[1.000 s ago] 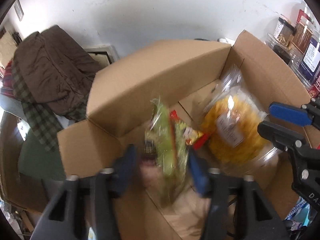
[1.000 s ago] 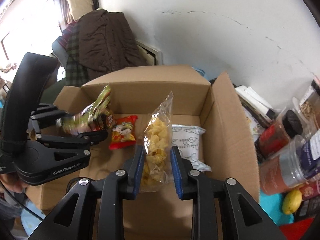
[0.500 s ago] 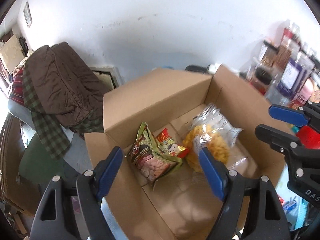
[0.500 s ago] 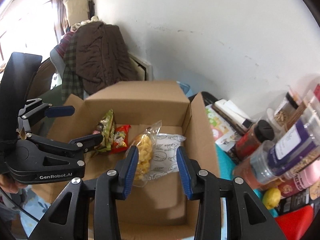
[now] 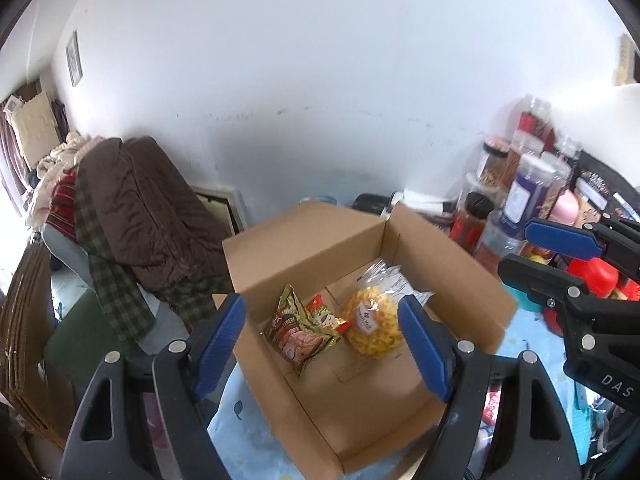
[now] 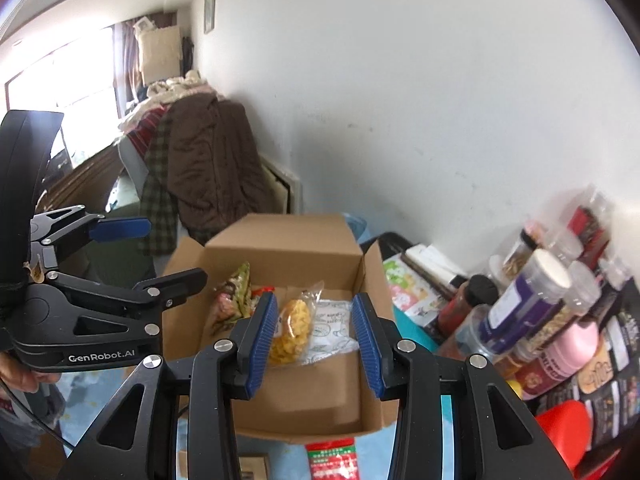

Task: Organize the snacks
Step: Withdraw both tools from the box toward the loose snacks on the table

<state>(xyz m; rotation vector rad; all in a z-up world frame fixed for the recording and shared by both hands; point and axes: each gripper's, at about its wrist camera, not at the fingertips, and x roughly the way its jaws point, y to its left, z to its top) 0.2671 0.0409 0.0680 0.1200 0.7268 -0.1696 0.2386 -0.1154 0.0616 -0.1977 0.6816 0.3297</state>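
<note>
We are hovering over the open brown cardboard box, where the clear bag of yellow puffs and green-red foil packet are lying. Left gripper and right gripper — jaws open, empty. Next, we judge, comes another snack — only the right wrist view is showing the red packet on the tabletop.

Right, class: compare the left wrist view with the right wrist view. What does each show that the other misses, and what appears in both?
Only the left wrist view shows the right gripper from the side, and the green snack packet's printed face.

Only the right wrist view shows the left gripper from the side, the red packet lying outside, in front of the cardboard box, and the bright window.

Both show the box, the clear bag of yellow snacks, the small red packet, the white pouch, the jars and the brown coat. Both grippers are open and empty.
</note>
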